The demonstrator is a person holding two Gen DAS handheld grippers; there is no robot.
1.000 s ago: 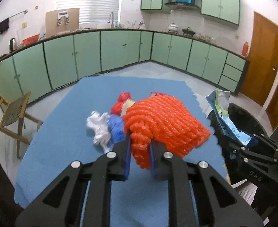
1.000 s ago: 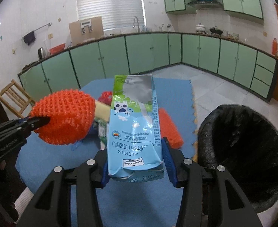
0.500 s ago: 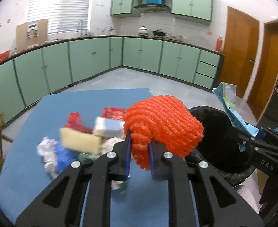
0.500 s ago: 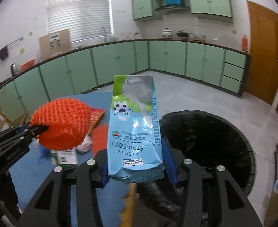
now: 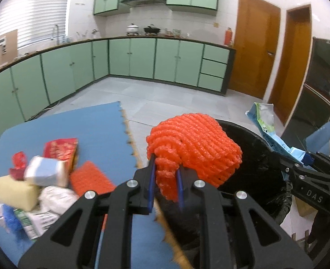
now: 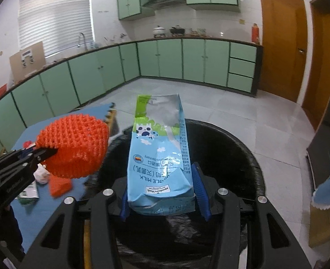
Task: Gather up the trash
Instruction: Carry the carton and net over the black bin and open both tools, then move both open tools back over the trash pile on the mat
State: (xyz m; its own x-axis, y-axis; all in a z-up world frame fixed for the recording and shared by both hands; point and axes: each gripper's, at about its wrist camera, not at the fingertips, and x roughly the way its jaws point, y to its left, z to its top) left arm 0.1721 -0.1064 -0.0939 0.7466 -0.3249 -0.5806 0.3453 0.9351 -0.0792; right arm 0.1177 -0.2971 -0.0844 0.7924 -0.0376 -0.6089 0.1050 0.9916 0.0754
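My left gripper (image 5: 165, 188) is shut on an orange foam net (image 5: 194, 148) and holds it over the near rim of a black-lined trash bin (image 5: 261, 157). My right gripper (image 6: 162, 192) is shut on a blue and green milk carton (image 6: 160, 154), held upright above the bin's opening (image 6: 227, 154). The left gripper with the orange net (image 6: 75, 148) shows at the left of the right wrist view. The right gripper with the carton (image 5: 266, 130) shows at the right of the left wrist view.
A pile of trash lies on the blue mat (image 5: 93, 130): a second orange net (image 5: 88, 179), a red packet (image 5: 61, 150), a yellow sponge (image 5: 12, 192), white wrappers (image 5: 52, 199) and blue scraps. Green kitchen cabinets (image 5: 142, 58) line the walls. Wooden doors (image 5: 254, 51) stand at the right.
Both grippers have swung right, from above the blue mat to above the trash bin, each still holding its item. The trash pile now lies to the left.
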